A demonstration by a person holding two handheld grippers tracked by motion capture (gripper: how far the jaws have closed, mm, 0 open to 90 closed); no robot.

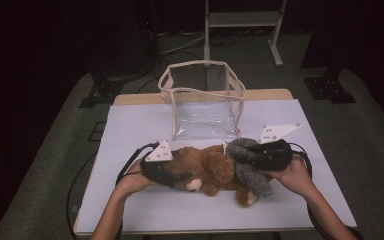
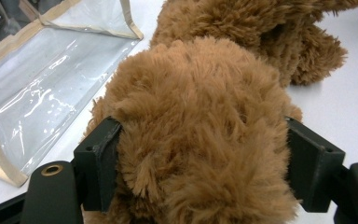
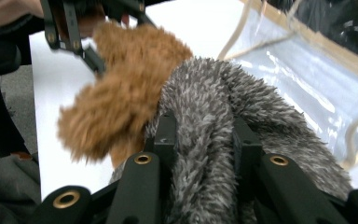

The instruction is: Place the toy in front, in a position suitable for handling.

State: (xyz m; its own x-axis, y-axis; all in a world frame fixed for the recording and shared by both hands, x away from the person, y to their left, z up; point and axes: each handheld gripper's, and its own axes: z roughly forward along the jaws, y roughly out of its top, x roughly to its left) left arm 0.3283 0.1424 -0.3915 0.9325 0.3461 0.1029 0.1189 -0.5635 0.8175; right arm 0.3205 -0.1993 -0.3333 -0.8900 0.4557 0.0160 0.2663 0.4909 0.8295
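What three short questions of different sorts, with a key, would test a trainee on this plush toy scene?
1. True or false: the right hand-held gripper is shut on the grey plush part.
2. What stands behind the brown plush toy on the white table?
3. Which part sits between the left hand-held gripper's jaws: A) brown fur, B) grey fur?

Key: 1 true; 2 a clear bag with beige trim; 3 A.
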